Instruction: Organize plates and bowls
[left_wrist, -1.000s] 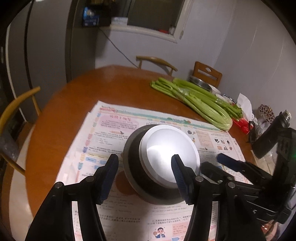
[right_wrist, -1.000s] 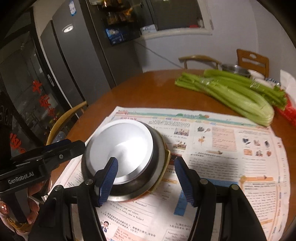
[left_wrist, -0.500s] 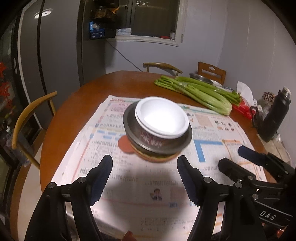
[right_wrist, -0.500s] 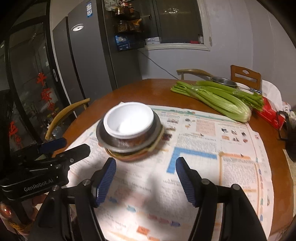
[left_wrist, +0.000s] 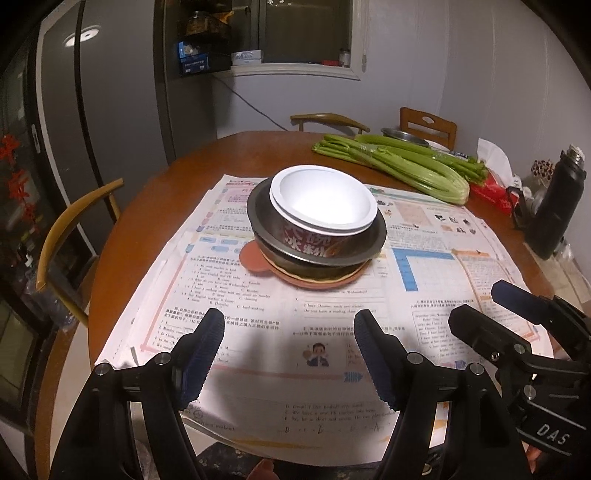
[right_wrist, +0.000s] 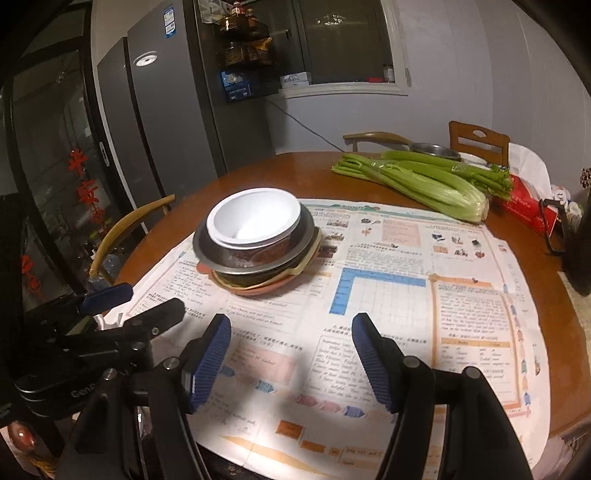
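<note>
A stack stands on the newspaper in the middle of the round table. A white paper noodle bowl (left_wrist: 323, 201) (right_wrist: 253, 219) sits in a steel bowl (left_wrist: 375, 236) (right_wrist: 207, 254), on an orange plate (left_wrist: 255, 258) (right_wrist: 258, 290). A cream plate edge (right_wrist: 308, 260) shows between them. My left gripper (left_wrist: 288, 339) is open and empty, well short of the stack, near the table's front edge. My right gripper (right_wrist: 290, 345) is open and empty, also back from the stack and to its right. Each gripper shows in the other's view.
Newspaper sheets (left_wrist: 424, 291) cover the near table. Celery bunches (left_wrist: 399, 162) (right_wrist: 417, 181) lie at the back right, with a steel dish (right_wrist: 436, 150), a red tissue pack (right_wrist: 524, 214) and a black bottle (left_wrist: 554, 206). Chairs (left_wrist: 66, 236) ring the table; a fridge (right_wrist: 162, 122) stands behind.
Both grippers have pulled back and up from the stack toward the table's near edge. The stack stays put and now shows from farther away. Both stay open.
</note>
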